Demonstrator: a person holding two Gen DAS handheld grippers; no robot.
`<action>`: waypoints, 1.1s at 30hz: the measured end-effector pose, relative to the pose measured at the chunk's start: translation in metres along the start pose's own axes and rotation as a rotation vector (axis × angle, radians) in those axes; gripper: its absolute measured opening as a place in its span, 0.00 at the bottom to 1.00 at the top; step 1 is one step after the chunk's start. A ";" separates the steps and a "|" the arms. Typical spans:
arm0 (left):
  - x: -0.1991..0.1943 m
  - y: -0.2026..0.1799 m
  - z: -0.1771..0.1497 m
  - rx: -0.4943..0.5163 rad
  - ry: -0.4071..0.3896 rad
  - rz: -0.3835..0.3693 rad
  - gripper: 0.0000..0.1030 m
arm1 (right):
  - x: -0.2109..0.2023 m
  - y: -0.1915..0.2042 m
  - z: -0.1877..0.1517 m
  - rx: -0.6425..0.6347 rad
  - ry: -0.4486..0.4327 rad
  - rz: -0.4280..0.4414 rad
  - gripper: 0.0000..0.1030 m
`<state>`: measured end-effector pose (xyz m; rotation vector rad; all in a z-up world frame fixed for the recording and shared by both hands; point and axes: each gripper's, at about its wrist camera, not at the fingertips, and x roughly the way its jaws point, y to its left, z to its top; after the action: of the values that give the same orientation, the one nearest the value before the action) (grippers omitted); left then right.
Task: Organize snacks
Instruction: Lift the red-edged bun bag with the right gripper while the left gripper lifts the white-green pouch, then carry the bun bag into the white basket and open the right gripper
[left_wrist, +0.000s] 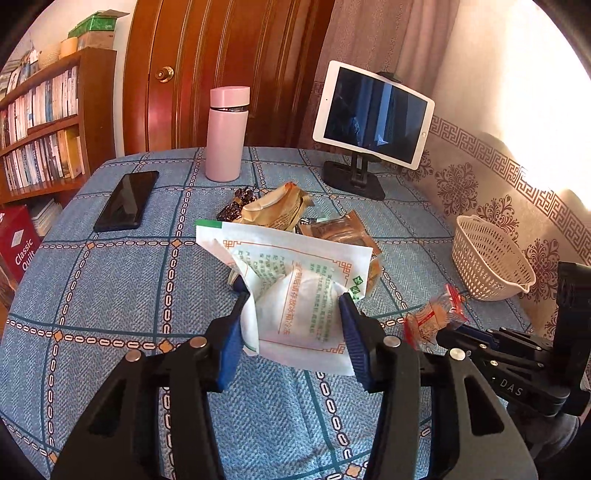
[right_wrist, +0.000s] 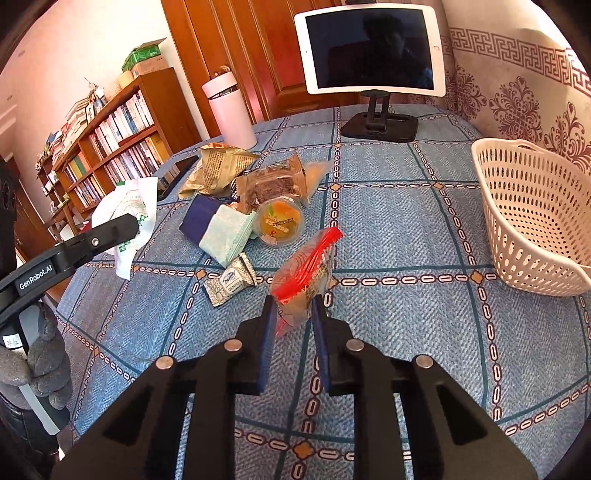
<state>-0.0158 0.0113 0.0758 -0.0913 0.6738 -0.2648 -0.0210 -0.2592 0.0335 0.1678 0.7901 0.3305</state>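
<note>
My left gripper (left_wrist: 295, 295) is shut on a white packet with green and orange print (left_wrist: 295, 291), held above the blue checked tablecloth (left_wrist: 110, 295). My right gripper (right_wrist: 293, 306) is shut on a clear snack packet with red edges (right_wrist: 306, 269); the same red-edged packet (left_wrist: 432, 321) shows at the right of the left wrist view. A pile of snacks lies mid-table: a tan bag (right_wrist: 218, 166), a brown wrapped cake (right_wrist: 273, 182), a jelly cup (right_wrist: 279, 221), a dark blue and mint packet (right_wrist: 218, 229), and a small grey bar (right_wrist: 231, 280). A white perforated basket (right_wrist: 535, 214) stands at the right.
A tablet on a black stand (right_wrist: 373, 51) and a pink flask (left_wrist: 225, 136) stand at the table's far side. A black phone (left_wrist: 125, 201) lies at the left. A bookshelf (right_wrist: 110, 147) and a wooden door (left_wrist: 229, 55) are behind. A gloved hand (right_wrist: 40, 362) holds the left gripper.
</note>
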 end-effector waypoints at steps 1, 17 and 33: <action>-0.001 -0.002 0.002 0.003 -0.004 -0.001 0.49 | 0.002 -0.003 0.000 0.023 0.007 0.005 0.23; -0.003 -0.005 0.004 0.001 -0.005 -0.004 0.45 | 0.052 -0.033 0.025 0.219 0.058 0.035 0.39; 0.033 0.018 -0.015 -0.078 0.153 0.058 0.86 | 0.090 0.022 0.043 -0.099 0.076 -0.203 0.43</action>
<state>0.0031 0.0195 0.0410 -0.1265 0.8379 -0.1907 0.0640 -0.2079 0.0097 -0.0187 0.8566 0.1837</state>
